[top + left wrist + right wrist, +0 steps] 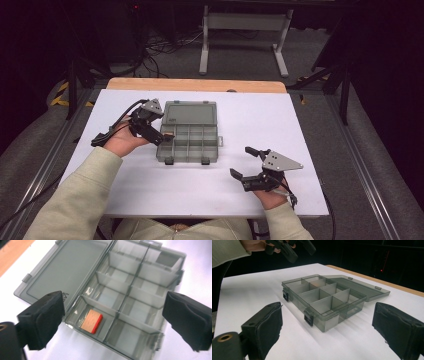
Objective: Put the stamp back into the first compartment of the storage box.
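Black-padded left tongs (113, 320) spread wide, empty, above the red-edged block (93, 321) in the compartment box (140, 297); right tongs (332, 332) likewise spread, empty.

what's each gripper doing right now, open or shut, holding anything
Left gripper: open, holding nothing, above the organizer box with a small red-edged block in one compartment.
Right gripper: open, holding nothing, over the table.

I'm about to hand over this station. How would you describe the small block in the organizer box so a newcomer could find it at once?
On the white table lies an open, smoky-grey transparent plastic organizer box with its lid folded flat. Below the open left gripper, in the corner compartment next to the lid hinge, lies a small flat tan wooden block with a red edge. The other compartments look empty.
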Demonstrator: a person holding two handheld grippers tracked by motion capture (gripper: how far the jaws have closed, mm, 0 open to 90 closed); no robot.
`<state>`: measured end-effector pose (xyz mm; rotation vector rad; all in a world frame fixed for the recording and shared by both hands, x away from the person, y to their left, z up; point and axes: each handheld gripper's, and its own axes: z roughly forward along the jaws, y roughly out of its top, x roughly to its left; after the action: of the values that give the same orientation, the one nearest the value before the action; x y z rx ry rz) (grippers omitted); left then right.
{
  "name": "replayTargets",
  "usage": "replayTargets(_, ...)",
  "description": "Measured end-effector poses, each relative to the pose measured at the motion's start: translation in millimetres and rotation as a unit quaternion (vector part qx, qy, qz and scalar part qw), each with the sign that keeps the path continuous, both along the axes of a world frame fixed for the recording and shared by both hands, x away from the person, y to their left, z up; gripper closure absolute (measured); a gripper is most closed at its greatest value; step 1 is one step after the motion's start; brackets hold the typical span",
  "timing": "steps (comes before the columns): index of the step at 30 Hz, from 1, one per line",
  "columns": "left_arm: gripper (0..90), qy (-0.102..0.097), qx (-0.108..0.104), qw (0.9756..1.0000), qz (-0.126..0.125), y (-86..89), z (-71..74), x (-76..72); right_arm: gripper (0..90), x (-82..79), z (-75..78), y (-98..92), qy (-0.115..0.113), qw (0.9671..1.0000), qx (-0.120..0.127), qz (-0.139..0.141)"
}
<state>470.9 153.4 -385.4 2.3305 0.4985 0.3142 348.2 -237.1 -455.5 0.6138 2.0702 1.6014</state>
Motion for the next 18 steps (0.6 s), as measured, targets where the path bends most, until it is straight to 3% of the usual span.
replayTargets(7, 1.6, -0.028, -0.018, 0.9994, 0.0, 0.9, 18.3, -27.1, 9.5, 2.5, 1.4, 0.0, -0.003, 1.0, 0.005, 0.001)
replayTargets(18, 0.5, -0.039, -0.062, 0.9973, 0.003, 14.2, 29.5, -57.6, 9.5, 4.1, 1.6, 1.1, -0.002, 1.0, 0.004, 0.003)
